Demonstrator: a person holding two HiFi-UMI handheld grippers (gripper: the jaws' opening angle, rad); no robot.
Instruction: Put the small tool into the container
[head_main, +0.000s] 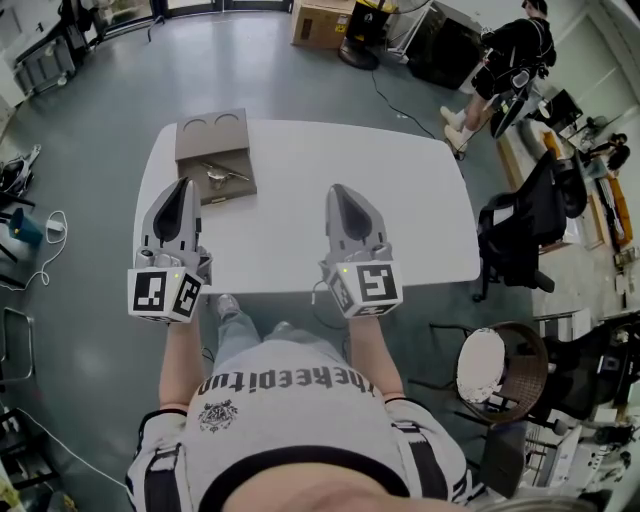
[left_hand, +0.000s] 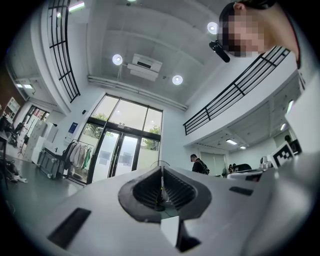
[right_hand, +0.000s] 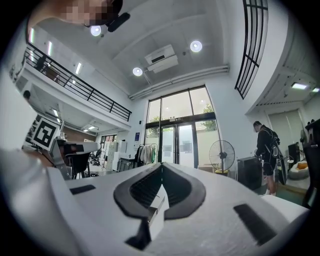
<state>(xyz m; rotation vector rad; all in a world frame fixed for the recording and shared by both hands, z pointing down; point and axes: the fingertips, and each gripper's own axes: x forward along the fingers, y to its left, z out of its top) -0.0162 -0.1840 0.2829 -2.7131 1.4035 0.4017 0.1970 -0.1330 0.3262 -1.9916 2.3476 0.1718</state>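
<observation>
A flat brown cardboard container (head_main: 211, 143) lies at the far left corner of the white table (head_main: 330, 155). It has two round recesses at its far end. A small shiny metal tool (head_main: 221, 175) lies in its nearer section. My left gripper (head_main: 182, 188) hovers over the table's left front, just short of the container, and is shut on nothing. My right gripper (head_main: 338, 192) hangs over the table's front middle, also shut and empty. In both gripper views the left gripper (left_hand: 161, 168) and right gripper (right_hand: 161, 165) tilt upward toward the ceiling and glass doors, so neither shows the table.
A black chair with a bag (head_main: 522, 228) stands at the table's right end. A round wicker chair (head_main: 500, 366) sits nearer on the right. A person (head_main: 508, 58) stands at the far right. A cardboard box (head_main: 321, 22) rests on the floor beyond the table.
</observation>
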